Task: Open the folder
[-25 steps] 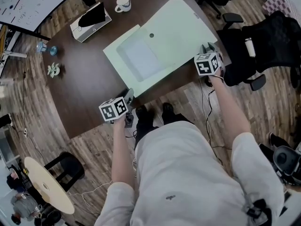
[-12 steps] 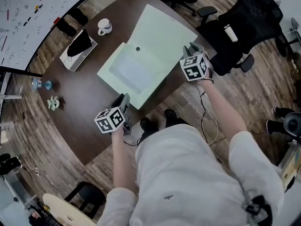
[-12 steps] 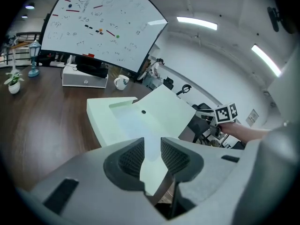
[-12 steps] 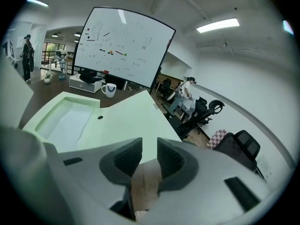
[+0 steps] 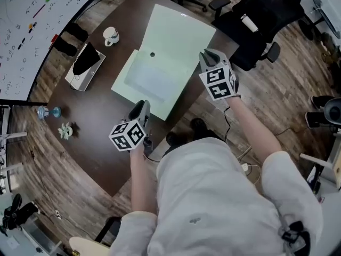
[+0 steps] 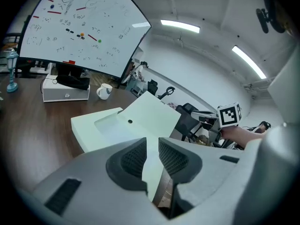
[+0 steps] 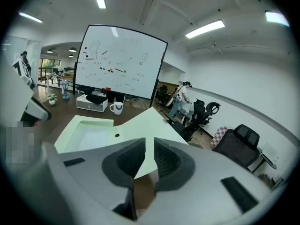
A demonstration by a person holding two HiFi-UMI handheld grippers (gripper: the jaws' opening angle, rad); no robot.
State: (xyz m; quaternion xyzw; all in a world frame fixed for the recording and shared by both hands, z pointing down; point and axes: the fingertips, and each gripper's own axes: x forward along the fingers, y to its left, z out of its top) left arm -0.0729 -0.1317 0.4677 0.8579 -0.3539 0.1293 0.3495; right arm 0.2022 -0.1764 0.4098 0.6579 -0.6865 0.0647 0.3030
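The left gripper (image 5: 142, 107) and right gripper (image 5: 209, 55) had been raised off the opened folder (image 5: 173, 41). Their fingers (image 6: 130, 159) had just been narrowed to a slit with nothing held, so the task was judged done.

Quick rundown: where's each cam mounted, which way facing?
Head view: on the person's head, looking steeply down at the table and open folder; shows torso, forearms, left gripper, right gripper.
Left gripper view: on the left gripper, looking along its jaws over the folder toward the whiteboard; right gripper visible.
Right gripper view: on the right gripper, facing likewise; own jaws show.
Shared: folder, mug. Both grippers' jaws just closed further, nothing between.
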